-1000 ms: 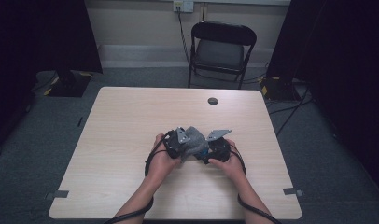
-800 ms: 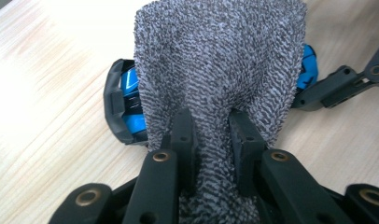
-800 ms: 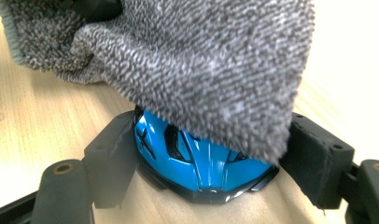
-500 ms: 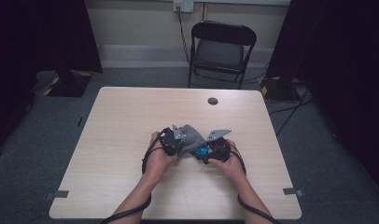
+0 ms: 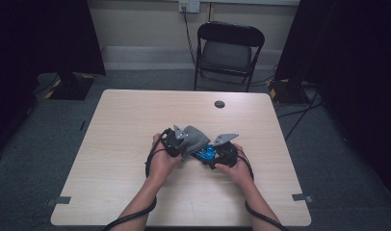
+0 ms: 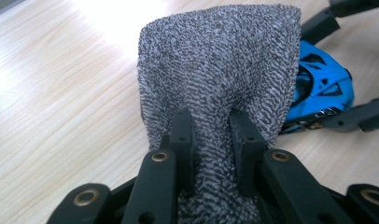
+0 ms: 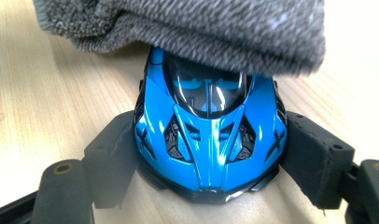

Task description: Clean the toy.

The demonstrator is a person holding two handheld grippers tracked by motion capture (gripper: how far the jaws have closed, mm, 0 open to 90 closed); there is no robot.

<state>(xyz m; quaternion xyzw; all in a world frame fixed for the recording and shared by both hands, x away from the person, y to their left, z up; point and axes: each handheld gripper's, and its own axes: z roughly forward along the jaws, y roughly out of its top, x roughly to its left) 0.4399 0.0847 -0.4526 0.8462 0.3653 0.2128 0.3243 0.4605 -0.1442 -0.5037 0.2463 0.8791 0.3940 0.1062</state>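
Wooden table (image 5: 126,144), same spot as 1 s ago, chair (image 5: 228,50) behind far edge, unchanged. Small dark disc (image 5: 219,104) near far edge, not moved.

Left hand (image 5: 162,163) and right hand (image 5: 234,166) near table centre, close together as before; left shifted only a touch since earlier pic, right same place.

Left gripper (image 6: 211,140): jaws narrow, clamped on bunched grey cloth (image 6: 220,65), same pinch as 1 s ago. Cloth fans out past jaw tips, now draped further twd the car vs earlier pic; in right gripper view lies over car's far end, touching roof.

Right gripper (image 7: 206,154): jaws wide, pads pressed on both flanks of blue toy car (image 7: 208,140), grip unchanged. Car at table centre, just beside left gripper, partly under cloth.
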